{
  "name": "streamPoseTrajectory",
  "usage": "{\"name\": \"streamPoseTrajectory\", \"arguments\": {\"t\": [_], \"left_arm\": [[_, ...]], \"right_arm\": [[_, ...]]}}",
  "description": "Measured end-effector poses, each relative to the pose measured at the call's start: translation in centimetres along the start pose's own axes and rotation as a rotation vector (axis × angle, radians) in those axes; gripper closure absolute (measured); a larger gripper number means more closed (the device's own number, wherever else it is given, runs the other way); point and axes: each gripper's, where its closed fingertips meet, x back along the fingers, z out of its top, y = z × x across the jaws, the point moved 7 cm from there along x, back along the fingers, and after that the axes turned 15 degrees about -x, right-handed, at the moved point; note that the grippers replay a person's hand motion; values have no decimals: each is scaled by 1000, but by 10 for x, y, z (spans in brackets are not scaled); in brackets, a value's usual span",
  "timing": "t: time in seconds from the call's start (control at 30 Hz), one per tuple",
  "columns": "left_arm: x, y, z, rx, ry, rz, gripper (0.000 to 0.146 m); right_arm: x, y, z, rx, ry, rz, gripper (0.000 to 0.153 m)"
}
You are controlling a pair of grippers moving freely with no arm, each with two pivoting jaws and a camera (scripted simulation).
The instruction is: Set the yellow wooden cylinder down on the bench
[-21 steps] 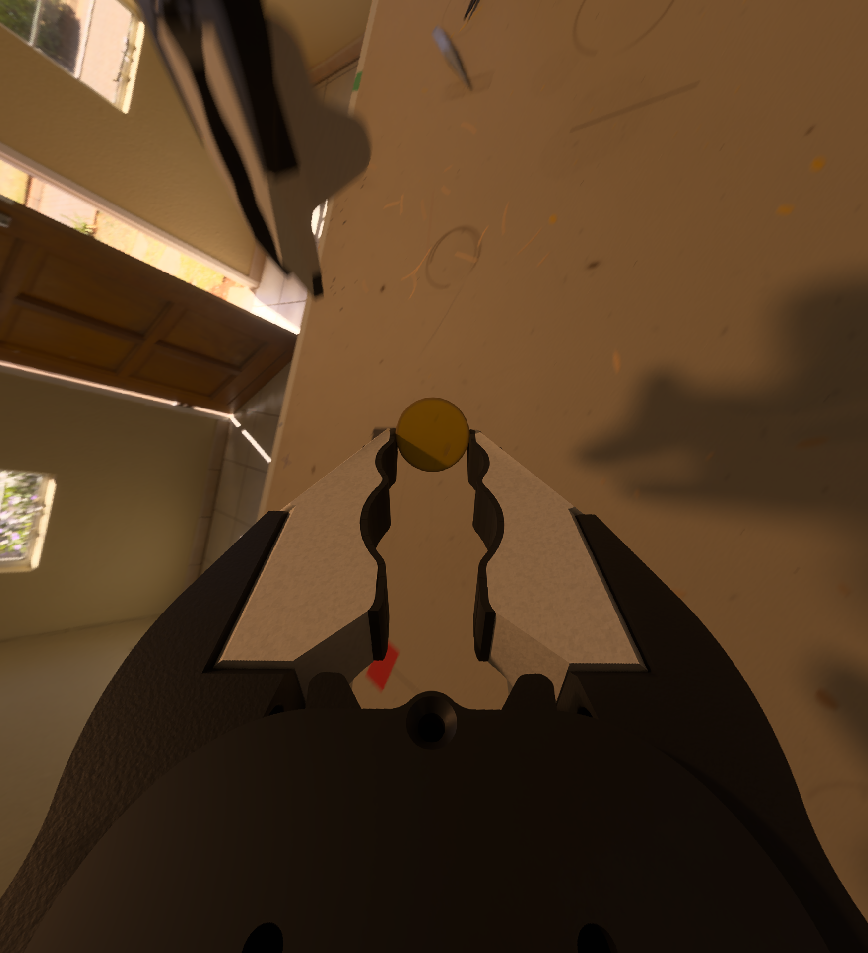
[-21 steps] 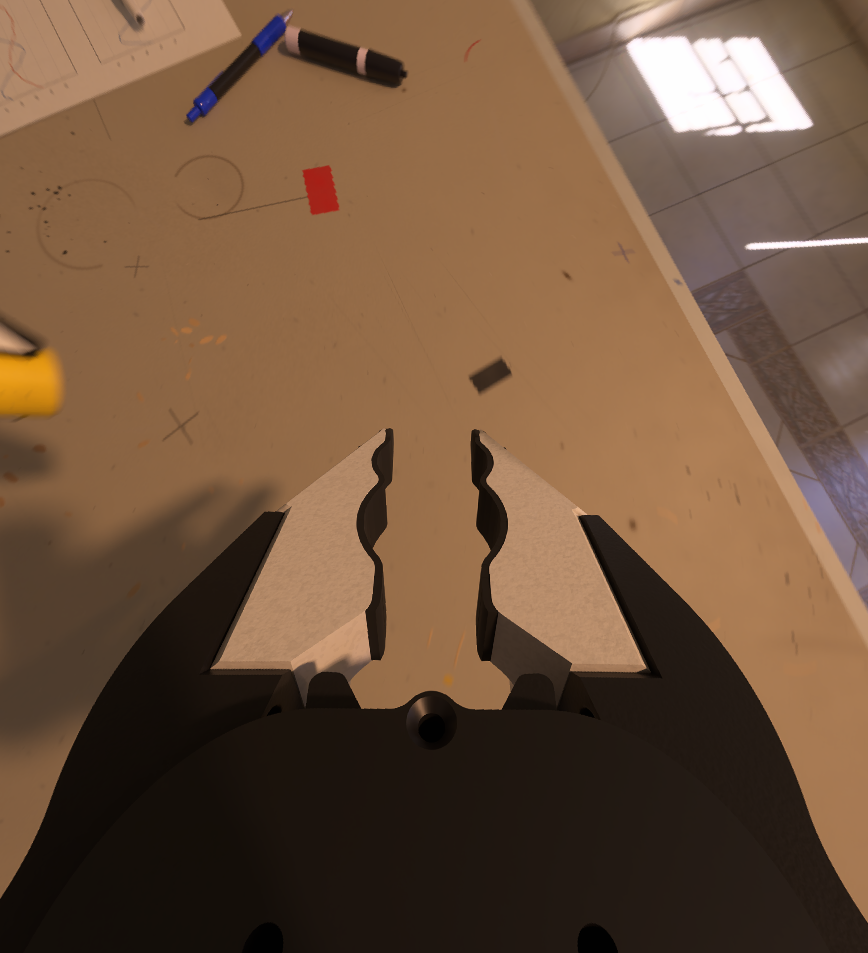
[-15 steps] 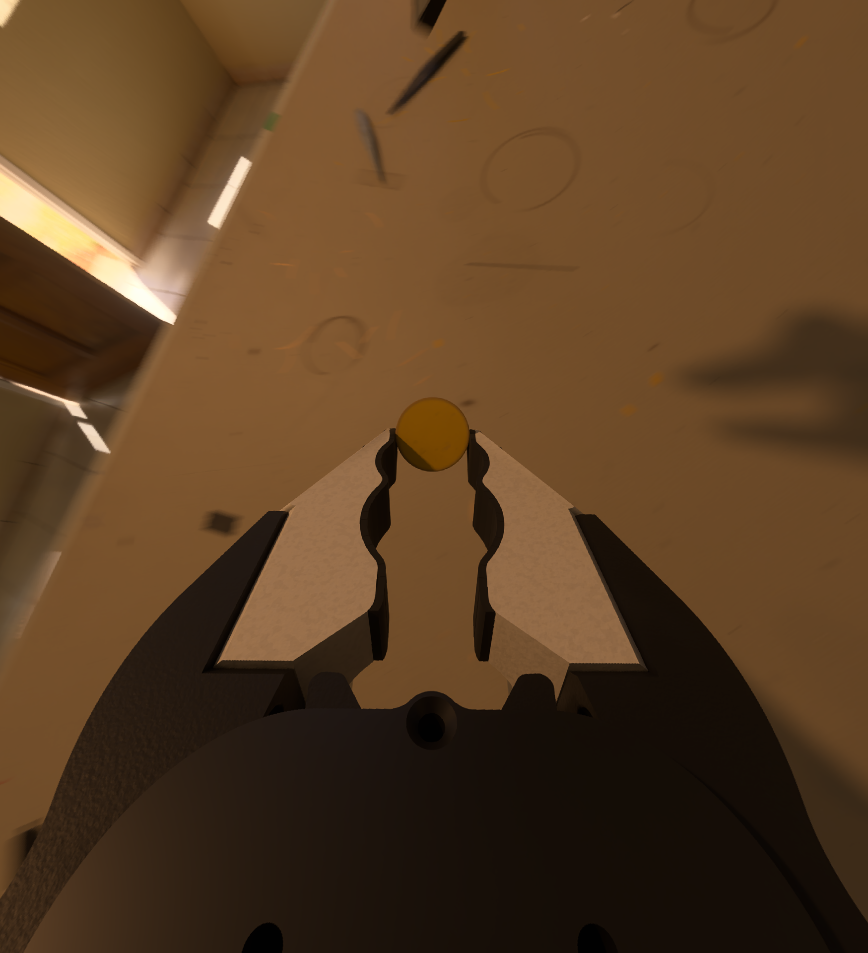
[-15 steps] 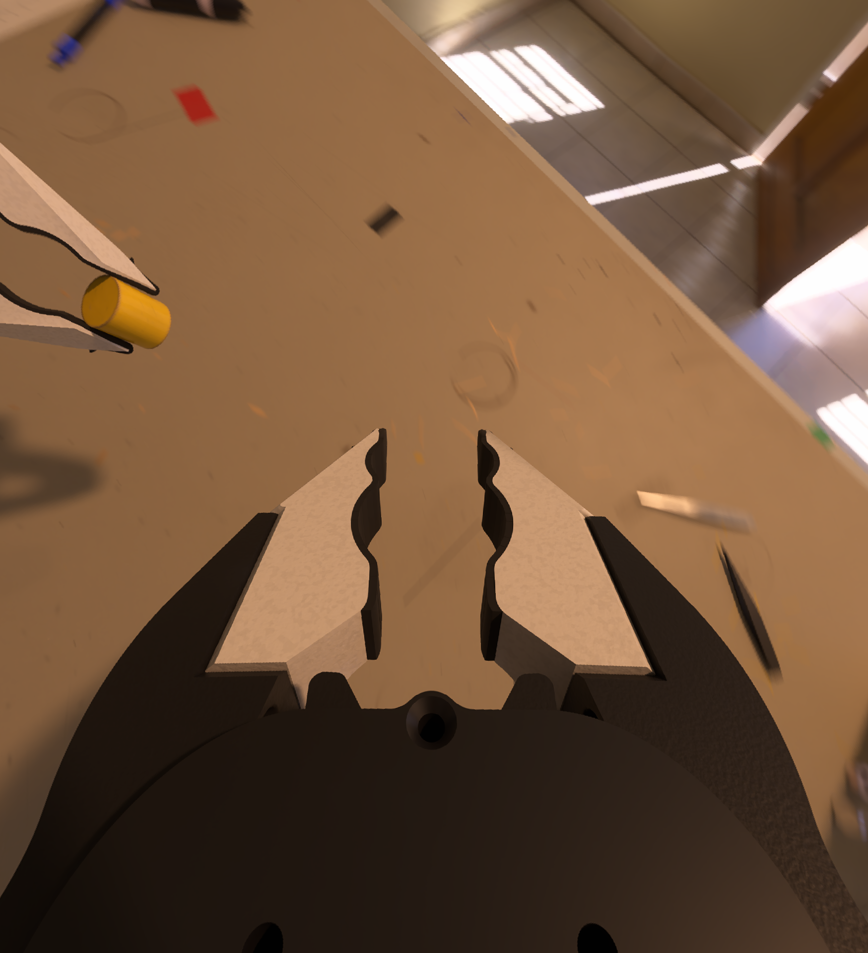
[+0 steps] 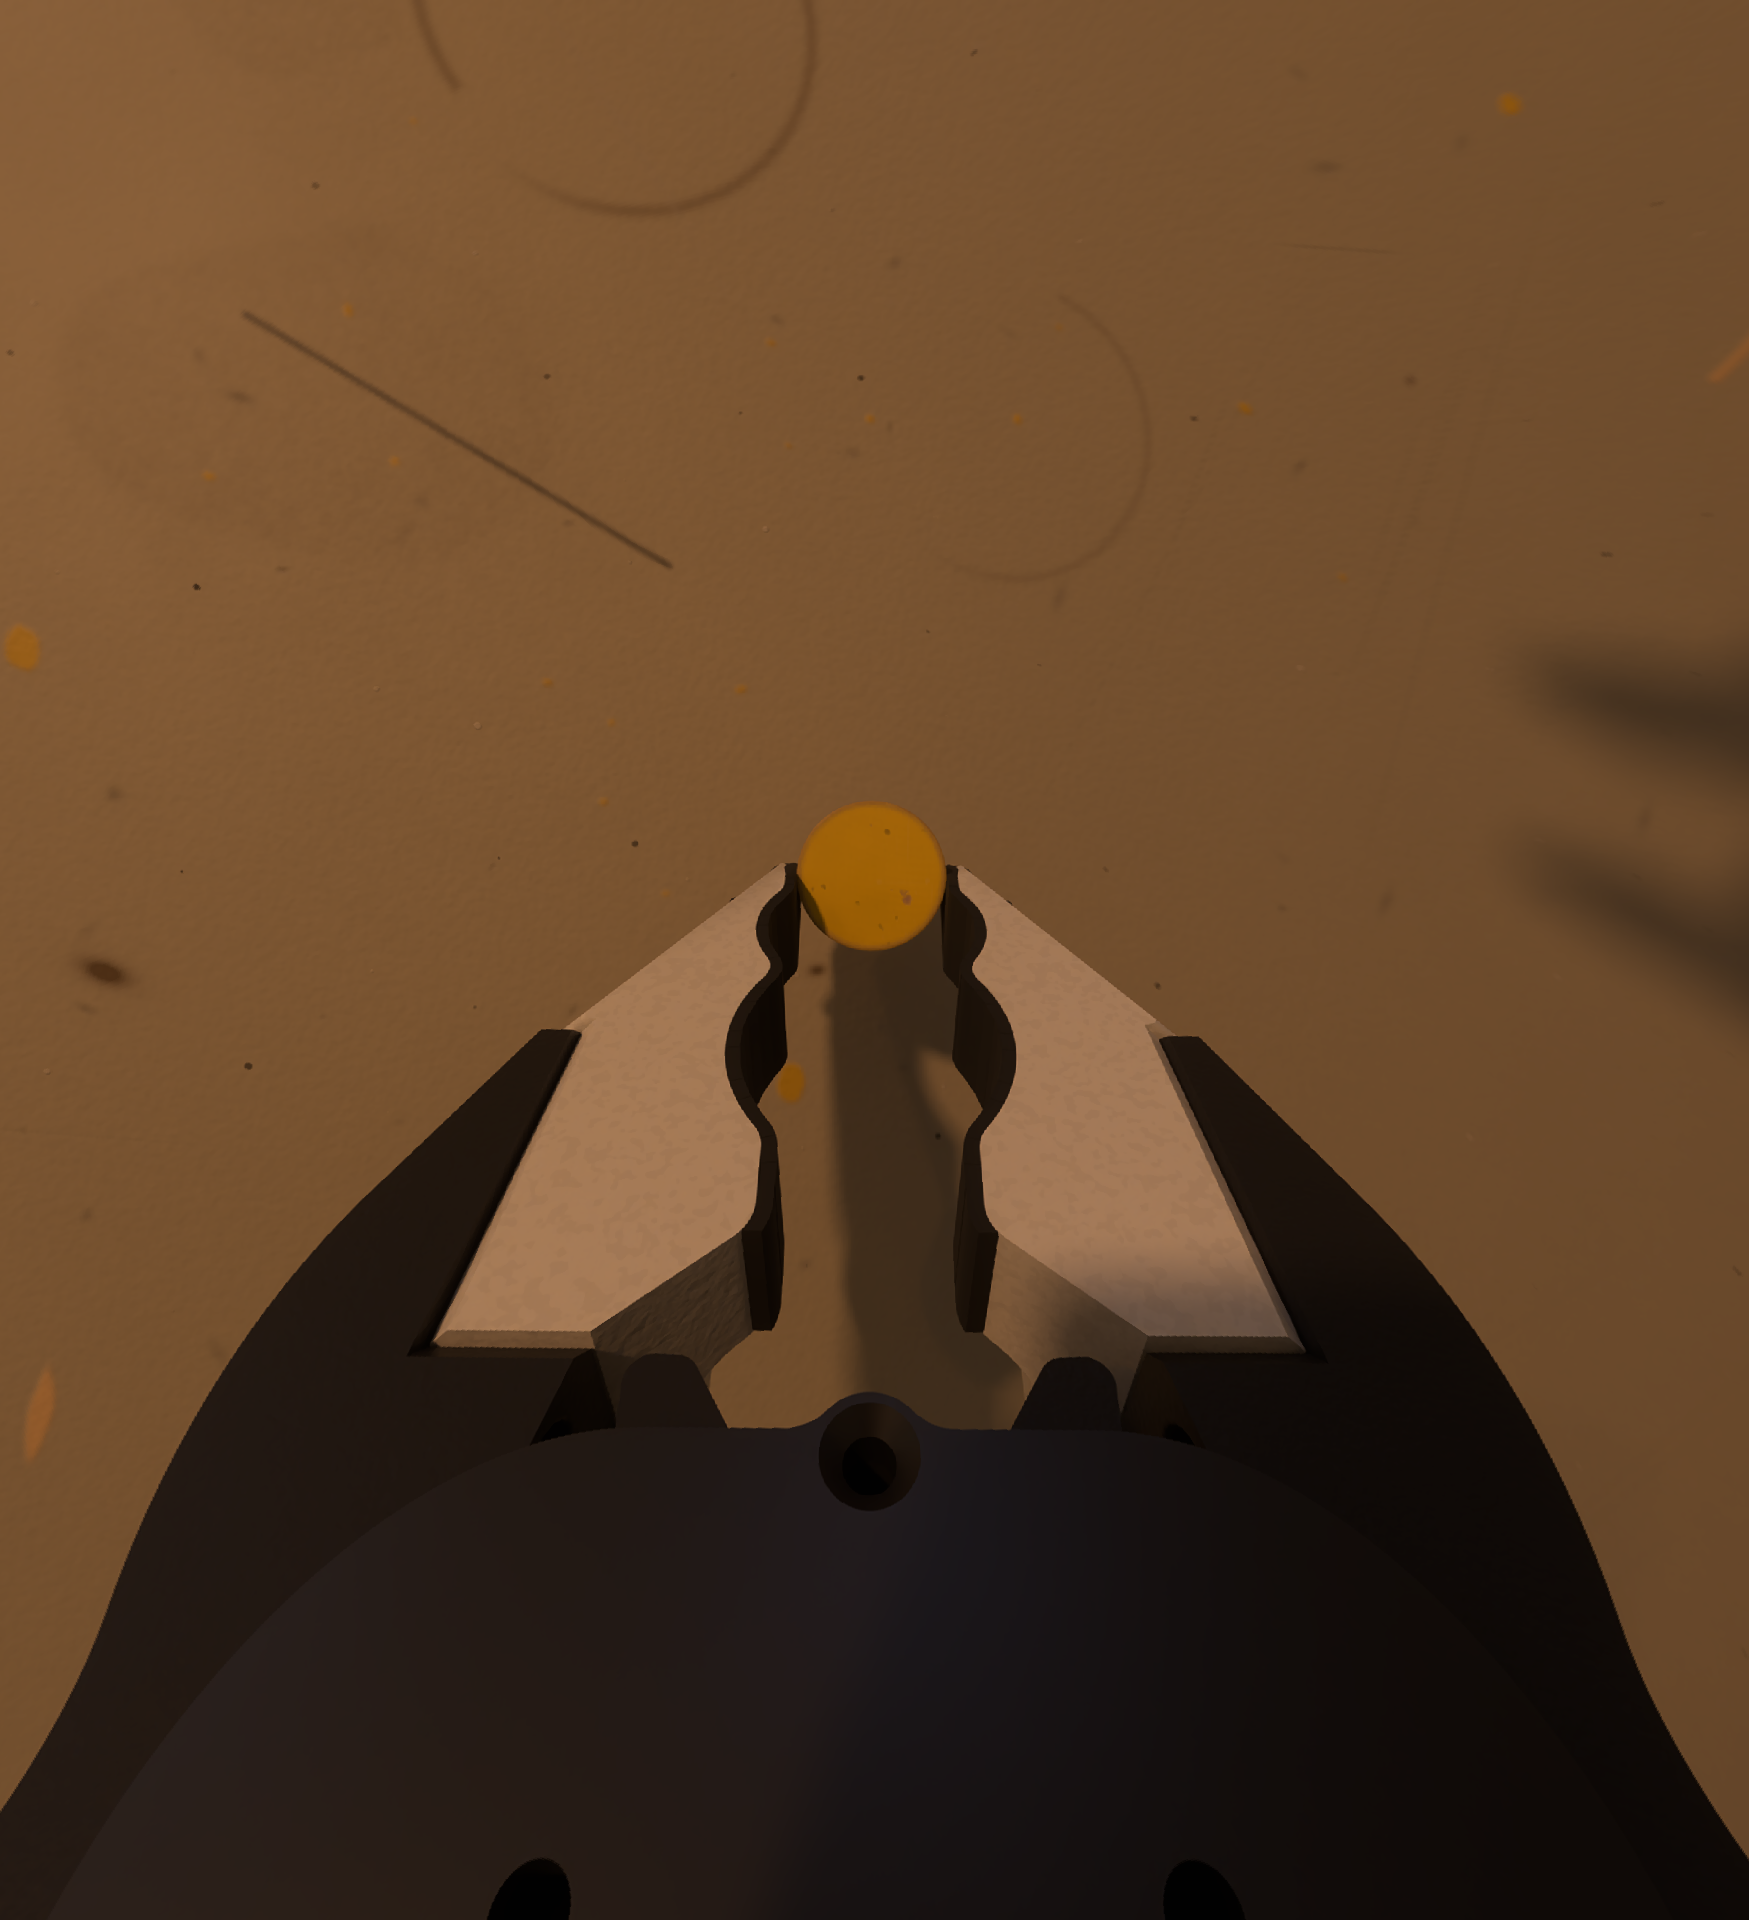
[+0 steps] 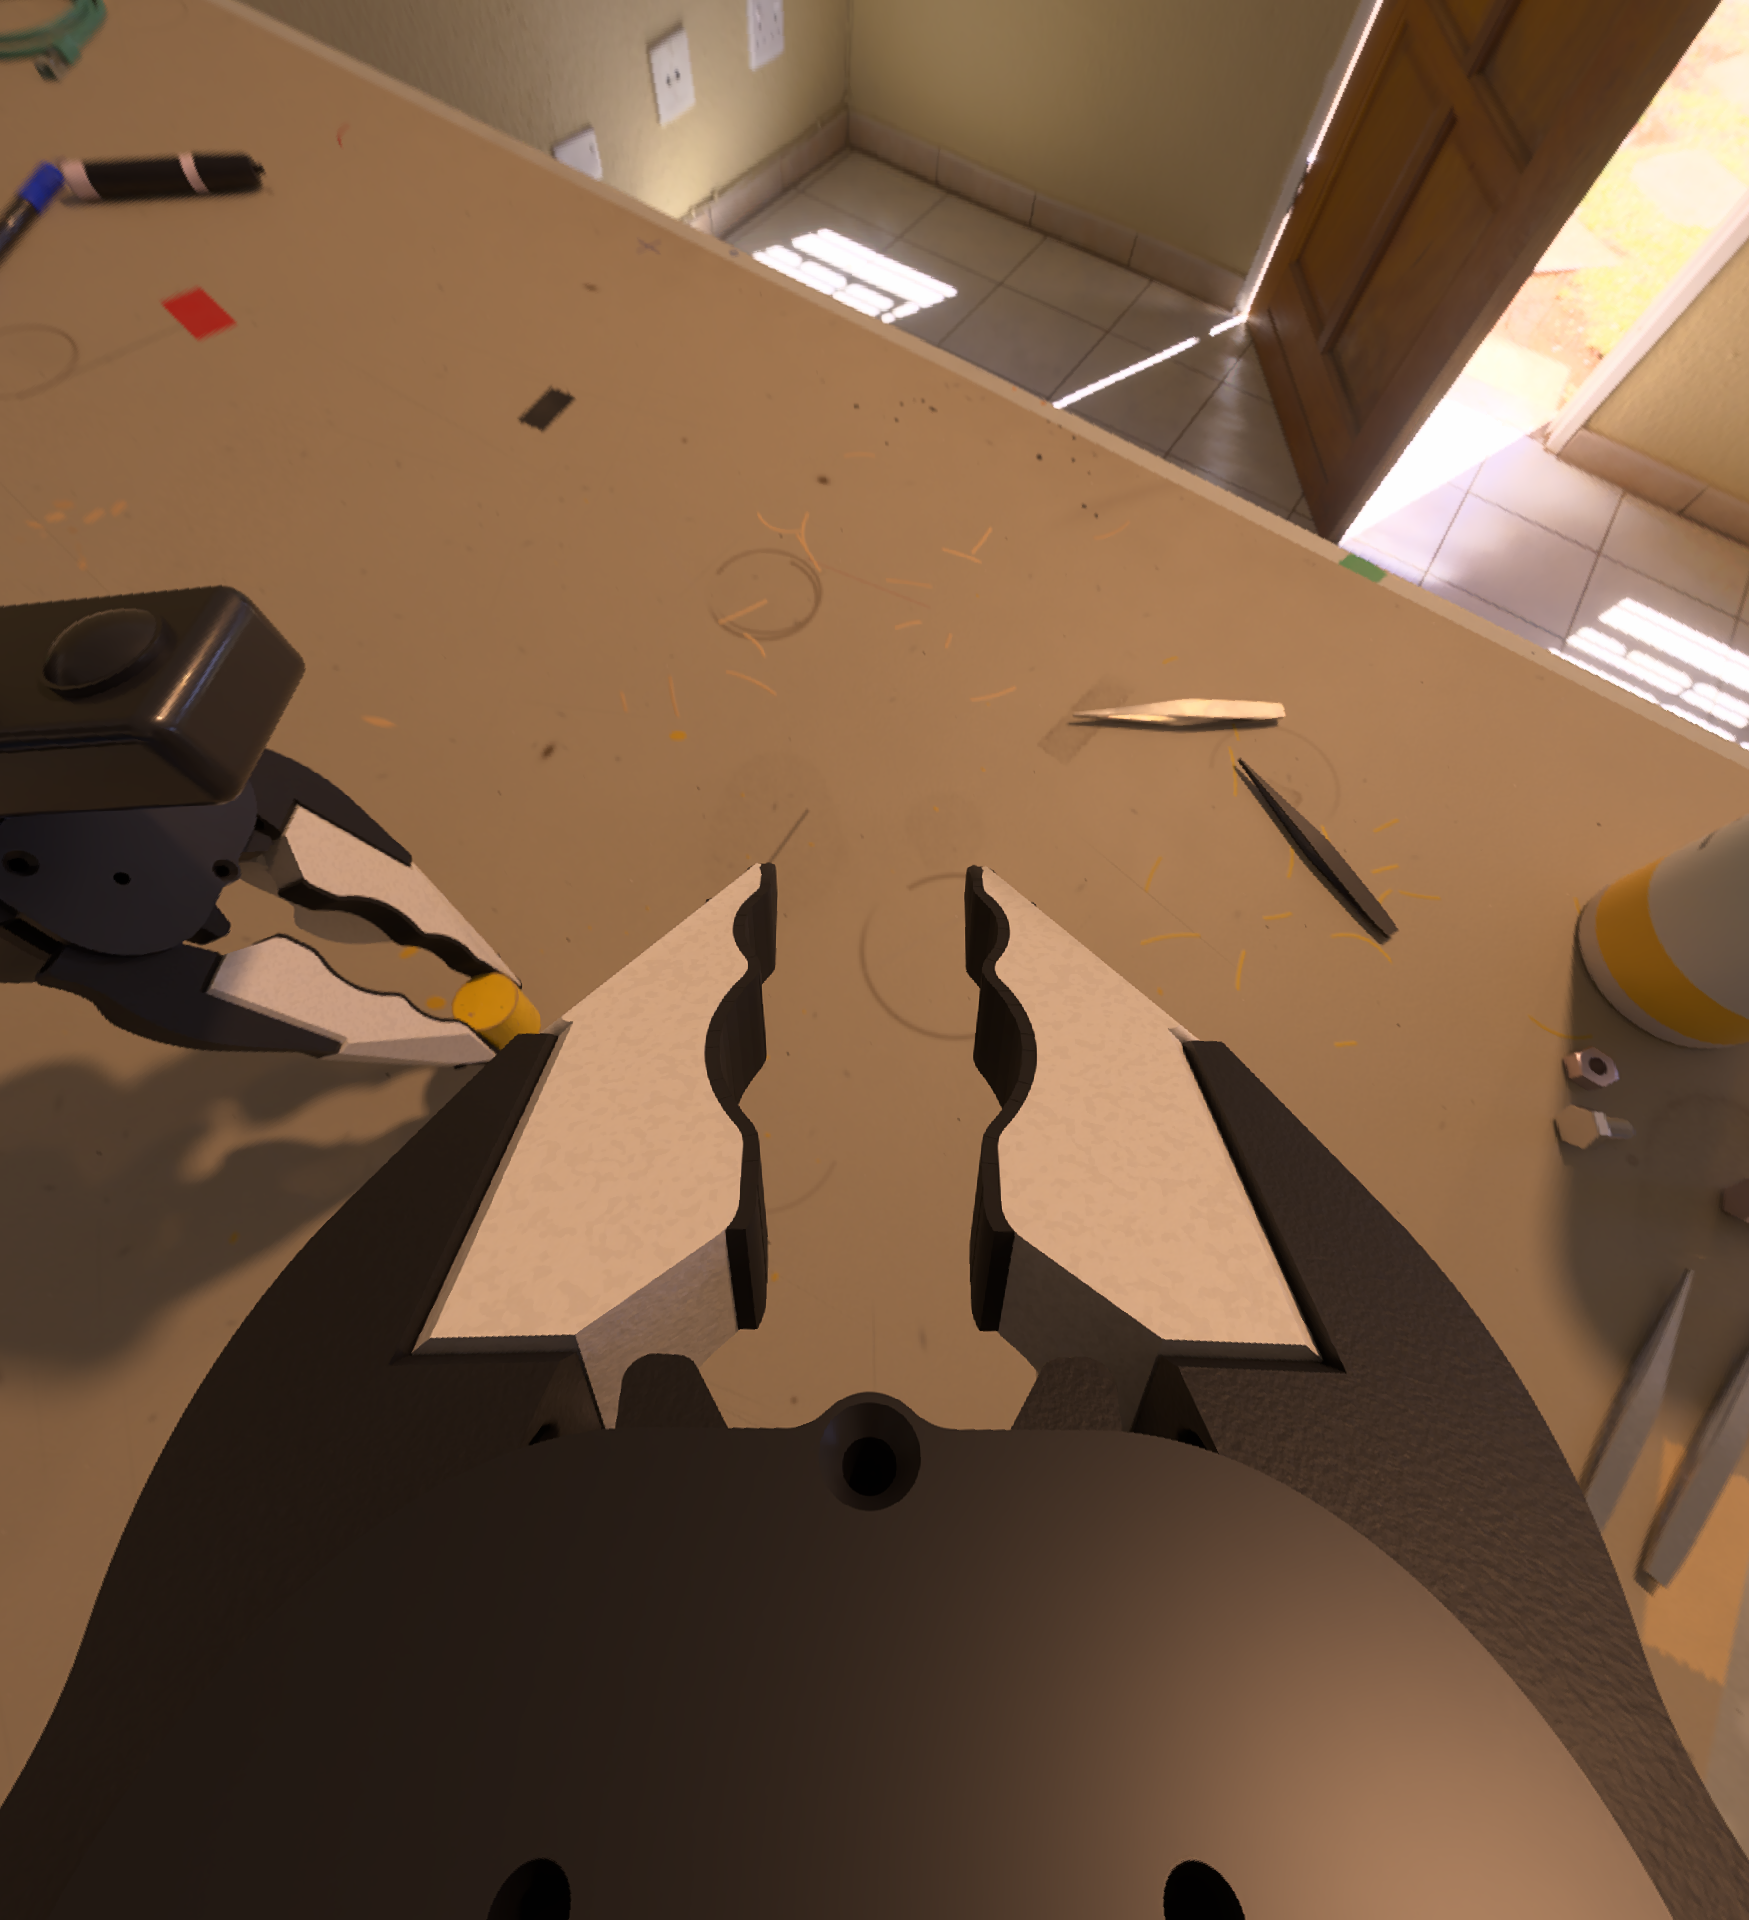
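My left gripper [image 5: 871, 883] is shut on the yellow wooden cylinder [image 5: 871, 891], held end-on between its fingertips, pointing down at the brown bench [image 5: 434, 727] close below. In the right wrist view the left gripper [image 6: 491, 1013] comes in from the left with the cylinder [image 6: 494, 1010] at its tips, low over the bench [image 6: 589, 499]; whether it touches the bench I cannot tell. My right gripper [image 6: 870, 883] is open and empty, just right of the cylinder, above the bench.
Two tweezers [image 6: 1176, 713] [image 6: 1317, 847] lie ahead right. A white and yellow tube [image 6: 1701, 935], nuts and bolts [image 6: 1592, 1127] and grey spikes [image 6: 1680, 1444] are at the right. Markers [image 6: 158, 175] [image 6: 2, 234], a red patch [image 6: 198, 312] and a green cable [image 6: 8, 21] lie far left. The bench edge [image 6: 1057, 410] runs diagonally.
My left gripper has tilted downward and moved closer to the bench with the cylinder. My right gripper has swung right and opened slightly wider; the left gripper now lies close beside it.
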Motion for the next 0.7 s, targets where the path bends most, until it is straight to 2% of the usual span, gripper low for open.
{"name": "streamPoseTrajectory", "arguments": {"t": [0.17,0.27,0.47,0.5,0.53,0.7], "left_arm": [[-13,0,4,-1,-58,116,119],[-19,1,3,-2,-89,161,119],[-18,3,0,38,-104,169,119],[-13,3,0,40,-103,162,108],[-6,2,0,39,-89,165,104],[60,-16,-1,71,97,230,105]], "right_arm": [[-1,11,-10,17,-67,-104,116],[-2,16,-12,1,-65,-91,116],[1,26,-15,-34,-58,-92,116],[2,27,-16,-38,-54,-92,116],[4,28,-16,-42,-48,-92,116],[13,30,-14,-53,5,-100,116]]}}
